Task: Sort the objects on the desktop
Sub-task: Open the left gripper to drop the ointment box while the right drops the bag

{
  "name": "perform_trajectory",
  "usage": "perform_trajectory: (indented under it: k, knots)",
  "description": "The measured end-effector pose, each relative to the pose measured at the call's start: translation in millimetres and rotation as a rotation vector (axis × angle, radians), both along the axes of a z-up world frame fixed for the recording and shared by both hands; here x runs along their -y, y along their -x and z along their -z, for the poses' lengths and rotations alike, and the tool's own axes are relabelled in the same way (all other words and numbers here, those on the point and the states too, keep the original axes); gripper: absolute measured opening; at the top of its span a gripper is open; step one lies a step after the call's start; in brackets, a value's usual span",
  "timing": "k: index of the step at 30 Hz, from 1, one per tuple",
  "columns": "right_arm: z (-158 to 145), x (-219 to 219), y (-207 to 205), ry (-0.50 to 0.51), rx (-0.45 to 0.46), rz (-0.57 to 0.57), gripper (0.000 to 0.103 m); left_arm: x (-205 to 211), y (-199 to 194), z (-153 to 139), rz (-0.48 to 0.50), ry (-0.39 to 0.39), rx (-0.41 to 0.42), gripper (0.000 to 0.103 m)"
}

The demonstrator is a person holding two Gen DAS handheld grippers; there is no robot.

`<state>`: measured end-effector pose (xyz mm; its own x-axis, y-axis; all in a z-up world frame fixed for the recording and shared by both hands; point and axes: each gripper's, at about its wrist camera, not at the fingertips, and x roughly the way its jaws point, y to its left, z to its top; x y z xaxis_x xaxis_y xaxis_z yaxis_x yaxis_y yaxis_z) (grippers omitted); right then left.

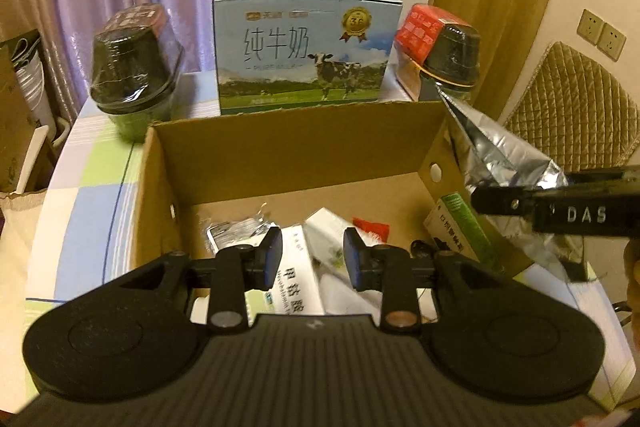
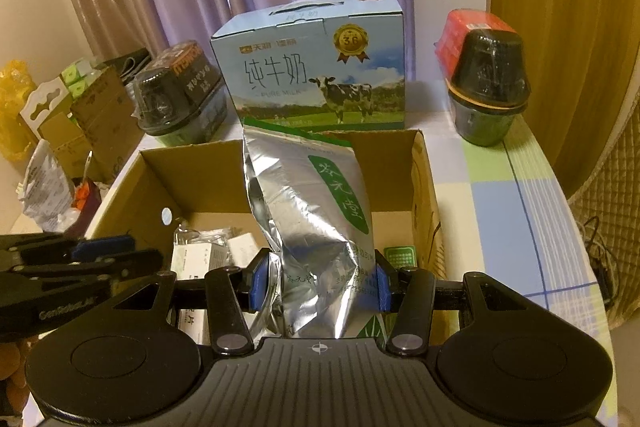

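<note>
An open cardboard box (image 1: 280, 163) (image 2: 200, 179) stands on the table with several small medicine boxes (image 1: 298, 275) and packets on its floor. My right gripper (image 2: 318, 277) is shut on a crumpled silver foil pouch (image 2: 308, 203) with a green label, held upright over the box's near right part. In the left wrist view that pouch (image 1: 496, 147) hangs at the box's right wall, and the right gripper (image 1: 500, 201) reaches in from the right. My left gripper (image 1: 312, 259) is open above the box's near edge, nothing between its blue pads.
A blue milk carton (image 1: 306, 47) (image 2: 316, 75) stands behind the box. A dark wrapped container (image 1: 134, 71) sits at its left and one with a red top (image 1: 444, 51) at its right. A quilted chair (image 1: 572, 107) is at the right. The checked tablecloth (image 2: 508, 207) shows beside the box.
</note>
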<state>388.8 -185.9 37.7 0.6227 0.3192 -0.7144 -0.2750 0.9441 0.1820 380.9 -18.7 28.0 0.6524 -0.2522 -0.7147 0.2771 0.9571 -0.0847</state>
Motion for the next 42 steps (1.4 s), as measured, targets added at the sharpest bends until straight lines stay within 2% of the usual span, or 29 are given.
perform_trajectory:
  k: [35, 37, 39, 42]
  knots:
    - [-6.6, -13.2, -19.5, 0.015, 0.026, -0.015, 0.048, -2.5, 7.3, 3.8, 0.006, -0.019, -0.009, 0.036]
    - [-6.2, -14.8, -23.0, 0.023, 0.034, -0.017, 0.049, -4.2, 7.7, 3.3, 0.004, -0.016, -0.007, 0.036]
    - [-6.1, -15.5, -25.3, 0.031, 0.047, -0.015, 0.061, -5.0, 7.7, 3.2, 0.0, -0.017, -0.009, 0.036]
    - [-8.8, -12.6, -24.8, 0.023, 0.067, -0.008, 0.064, -6.6, 8.5, 3.8, -0.004, -0.018, -0.01, 0.036]
